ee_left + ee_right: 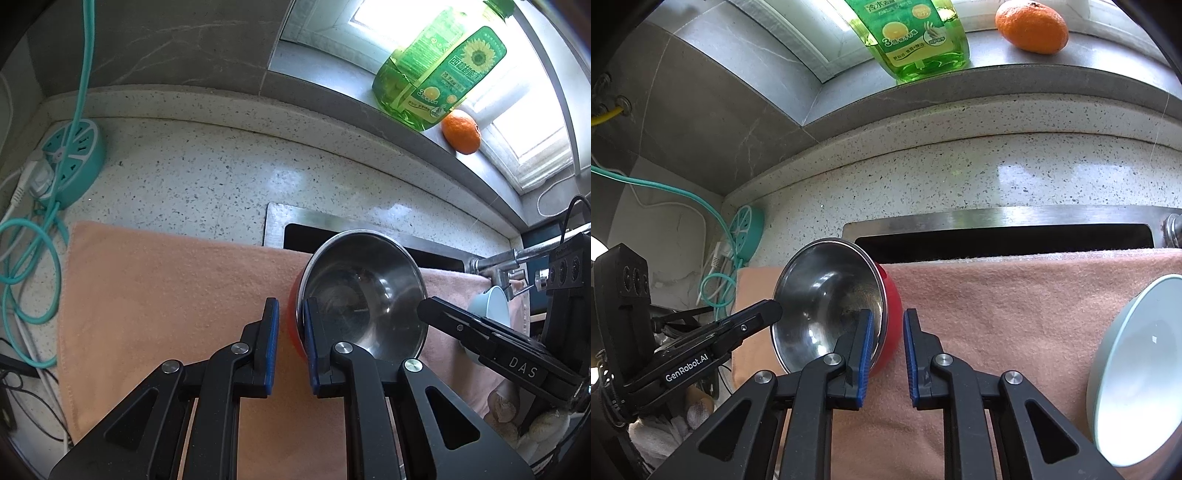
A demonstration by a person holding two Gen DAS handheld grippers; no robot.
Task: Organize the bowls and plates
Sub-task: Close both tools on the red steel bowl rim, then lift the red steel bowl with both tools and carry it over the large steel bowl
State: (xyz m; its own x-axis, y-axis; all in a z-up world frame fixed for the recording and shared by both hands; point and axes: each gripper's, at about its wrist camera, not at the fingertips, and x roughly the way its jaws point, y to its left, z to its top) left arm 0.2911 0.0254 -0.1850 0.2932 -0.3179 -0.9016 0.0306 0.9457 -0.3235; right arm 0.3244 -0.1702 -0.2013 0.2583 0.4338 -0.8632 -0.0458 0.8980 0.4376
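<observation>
A steel bowl with a red outside [364, 291] [831, 302] is held tilted above an orange towel [166, 295] [997, 314]. My left gripper [291, 347] has its fingers on either side of the bowl's left rim, one inside and one outside. My right gripper [888, 354] straddles the opposite rim the same way. Both grips look closed on the rim. A pale blue bowl [491, 306] [1137, 369] rests on the towel at the right.
A steel sink [332, 225] [997, 225] lies behind the towel, with a faucet [498, 266] to its right. A green detergent bottle [439, 70] [912, 37] and an orange [461, 131] [1030, 26] stand on the window ledge. A teal power strip [70, 162] [746, 236] with cables sits at the left.
</observation>
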